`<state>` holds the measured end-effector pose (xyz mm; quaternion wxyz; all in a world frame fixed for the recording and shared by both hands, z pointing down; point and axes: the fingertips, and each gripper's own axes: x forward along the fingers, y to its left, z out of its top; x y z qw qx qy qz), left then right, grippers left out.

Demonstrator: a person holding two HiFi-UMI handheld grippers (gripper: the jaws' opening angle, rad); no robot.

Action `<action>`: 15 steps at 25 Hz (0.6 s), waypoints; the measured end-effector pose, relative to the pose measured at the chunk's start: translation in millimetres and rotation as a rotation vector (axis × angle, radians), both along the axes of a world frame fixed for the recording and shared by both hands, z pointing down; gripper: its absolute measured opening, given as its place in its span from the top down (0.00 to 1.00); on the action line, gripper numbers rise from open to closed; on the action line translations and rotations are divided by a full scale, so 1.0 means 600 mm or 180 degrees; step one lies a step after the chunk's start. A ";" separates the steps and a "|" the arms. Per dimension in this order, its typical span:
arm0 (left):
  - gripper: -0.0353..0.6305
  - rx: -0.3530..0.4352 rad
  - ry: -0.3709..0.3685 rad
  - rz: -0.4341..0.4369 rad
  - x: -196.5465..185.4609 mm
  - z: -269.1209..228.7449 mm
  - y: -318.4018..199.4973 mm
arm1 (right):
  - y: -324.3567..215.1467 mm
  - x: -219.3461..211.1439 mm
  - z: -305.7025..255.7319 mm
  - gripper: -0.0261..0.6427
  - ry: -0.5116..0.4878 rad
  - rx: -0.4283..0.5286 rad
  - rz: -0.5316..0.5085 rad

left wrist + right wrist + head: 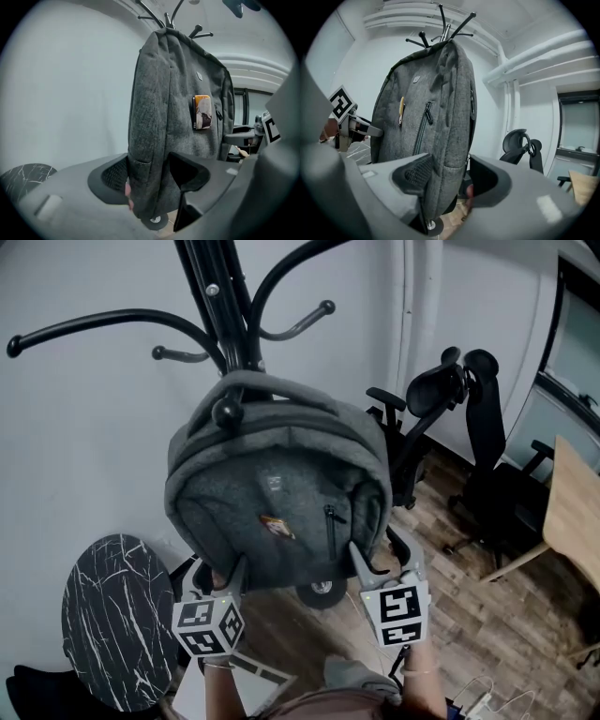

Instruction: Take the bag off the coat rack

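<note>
- Currently the grey fabric backpack [272,493] hangs on the black metal coat rack [220,296], its top loop caught over a knob-tipped hook [227,412] close to the pole
- It hangs upright in front of the white wall [84,437], its front pocket towards the person; a small orange tag [277,524] sits on that front face, left of a short black zip [330,521]
- The left gripper [217,573] is at the backpack's lower left corner, pointing slightly downward, its marker cube facing the head camera
- In the left gripper view its jaws stand wide apart with the lower side edge of the backpack [173,103] between them; the cloth lies close against both pads of the left gripper [150,178] and shows no pinch or crease
- The right gripper [384,563] is at the lower right corner, level with the other
- Its own view likewise shows the jaws spread wide either side of the backpack [436,108]; the fabric is against the ribbed near pad of the right gripper [450,180], with a narrow dark gap before the far one
- A round black marble-veined tabletop [117,615] is low on the left
- Two black office chairs [431,399] stand on the wooden floor [469,606] to the right, near a pale wooden desk [572,512]
</note>
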<state>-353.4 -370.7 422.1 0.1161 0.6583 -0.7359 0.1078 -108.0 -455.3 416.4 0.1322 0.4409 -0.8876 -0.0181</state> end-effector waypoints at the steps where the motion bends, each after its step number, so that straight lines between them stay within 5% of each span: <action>1: 0.53 0.0015 -0.0014 -0.0044 0.001 0.000 0.000 | 0.000 -0.002 0.000 0.60 0.0037 0.0007 0.0021; 15: 0.74 0.0251 -0.0062 -0.0188 0.024 -0.014 0.021 | 0.029 0.001 -0.021 0.75 0.0122 0.0427 0.0217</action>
